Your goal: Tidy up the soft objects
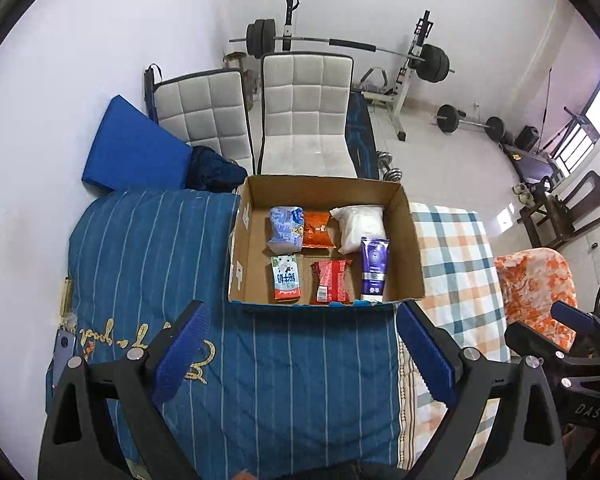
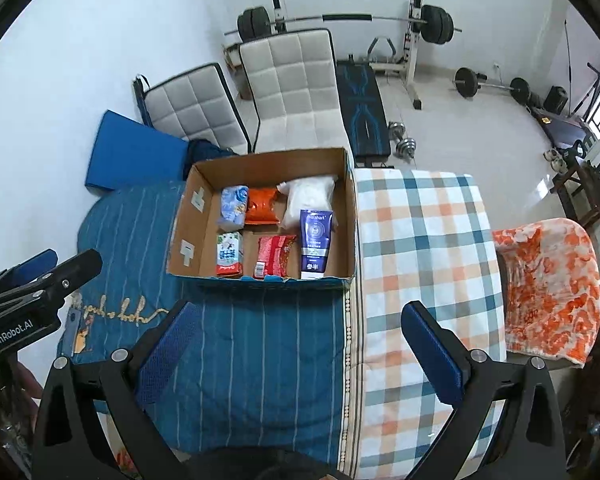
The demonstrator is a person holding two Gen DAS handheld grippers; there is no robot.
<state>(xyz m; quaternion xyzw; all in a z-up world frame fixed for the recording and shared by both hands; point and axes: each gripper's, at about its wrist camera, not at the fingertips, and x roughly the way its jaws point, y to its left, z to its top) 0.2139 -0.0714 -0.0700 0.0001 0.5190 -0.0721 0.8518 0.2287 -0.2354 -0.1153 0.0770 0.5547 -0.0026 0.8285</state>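
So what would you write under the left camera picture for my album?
Open left hand-held gripper hovers over the blue striped quilt, facing a cardboard box holding six soft packs.

- White walls [image 1: 100,40], pale tiled floor [image 2: 480,132].
- 2 quilted white chairs [image 1: 306,116] behind the bed.
- Barbell rack [image 2: 414,32] — window [image 1: 598,104] at right.

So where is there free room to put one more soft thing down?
Bare cardboard shows along the left wall of the cardboard box, beside the blue packet and the green carton. The box's right side is crowded by the white bag and purple tube. Outside, the blue quilt and checked blanket lie open.
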